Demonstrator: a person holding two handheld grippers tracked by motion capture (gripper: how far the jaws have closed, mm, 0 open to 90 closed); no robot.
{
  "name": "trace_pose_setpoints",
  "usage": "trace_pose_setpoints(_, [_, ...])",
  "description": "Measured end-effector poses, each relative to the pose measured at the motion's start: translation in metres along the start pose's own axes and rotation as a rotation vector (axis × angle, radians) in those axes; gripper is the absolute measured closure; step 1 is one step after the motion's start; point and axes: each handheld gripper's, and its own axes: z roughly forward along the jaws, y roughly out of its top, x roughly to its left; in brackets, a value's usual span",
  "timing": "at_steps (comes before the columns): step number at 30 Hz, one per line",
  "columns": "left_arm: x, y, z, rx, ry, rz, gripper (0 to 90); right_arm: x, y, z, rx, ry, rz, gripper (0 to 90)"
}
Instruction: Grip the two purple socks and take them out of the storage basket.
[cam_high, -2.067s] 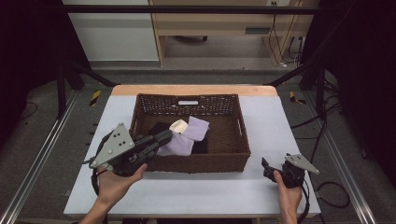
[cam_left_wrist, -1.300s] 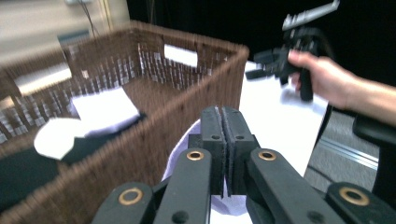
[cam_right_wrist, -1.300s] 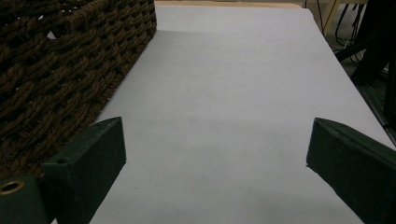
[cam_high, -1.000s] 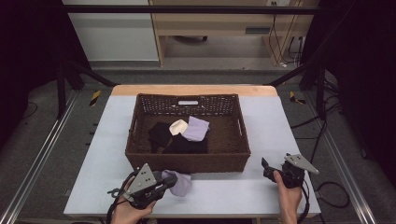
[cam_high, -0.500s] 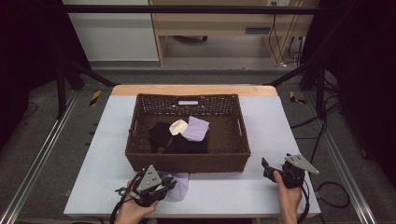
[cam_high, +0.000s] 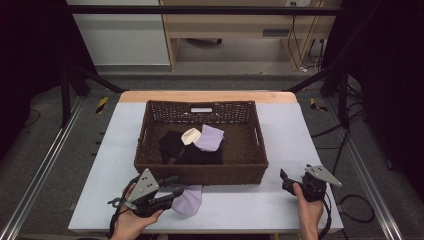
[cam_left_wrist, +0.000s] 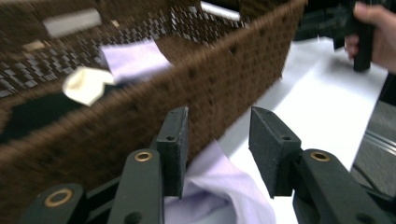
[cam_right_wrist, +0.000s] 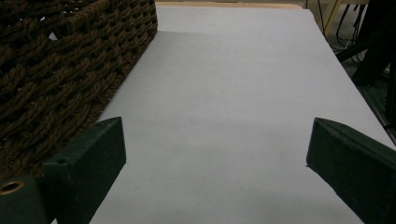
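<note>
Unloading cloths from the wicker basket (cam_high: 200, 172) onto the surface (cam_high: 260, 207), first item delivered. I have set one lilac cloth (cam_high: 187, 201) down on the surface in front of the basket's near wall; it lies just beyond and partly beneath the fingers (cam_left_wrist: 173, 140) of my left gripper (cam_high: 175, 191). Those fingers have just been opening and now stand parted, their pads clear of the cloth, whose folds (cam_left_wrist: 219, 186) pass under the gap between them; I judge the release complete. My right gripper (cam_high: 286, 181) rests on the surface well apart from the cloth, beside the basket's right near corner, its fingers (cam_right_wrist: 88, 158) spread wide with bare surface between them. Beyond the left fingers, inside the basket, remain a second lilac cloth (cam_high: 210, 137), a cream cloth (cam_high: 190, 135) and black cloth (cam_high: 172, 142). Judged stage: one piece out, at least three left to lift across the near wall.
</note>
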Motion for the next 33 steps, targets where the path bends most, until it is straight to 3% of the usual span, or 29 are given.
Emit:
trace_pose_setpoints(10, [0.012,0.031,-0.008,-0.078,0.031,-0.006,56.2,0.0,0.0,0.0,0.002,-0.006,-0.001,5.1])
trace_pose_setpoints(11, [0.017,0.041,-0.007,-0.095,0.03,-0.015,56.1,0.0,0.0,0.0,0.003,-0.006,-0.001,5.0])
trace_pose_setpoints(18, [0.027,0.065,0.004,-0.104,0.051,-0.002,55.9,0.0,0.0,0.0,0.001,-0.003,0.003,5.0])
trace_pose_setpoints(21, [0.034,0.08,0.016,-0.11,0.037,-0.012,56.1,0.0,0.0,0.001,0.004,0.0,0.003,5.0])
trace_pose_setpoints(27, [0.042,0.1,0.04,-0.089,0.069,0.014,56.1,0.0,0.0,0.001,0.007,-0.001,-0.002,5.0])
trace_pose_setpoints(33, [0.05,0.112,0.062,-0.071,0.087,0.007,56.2,0.0,0.0,0.001,0.01,0.002,0.0,5.0])
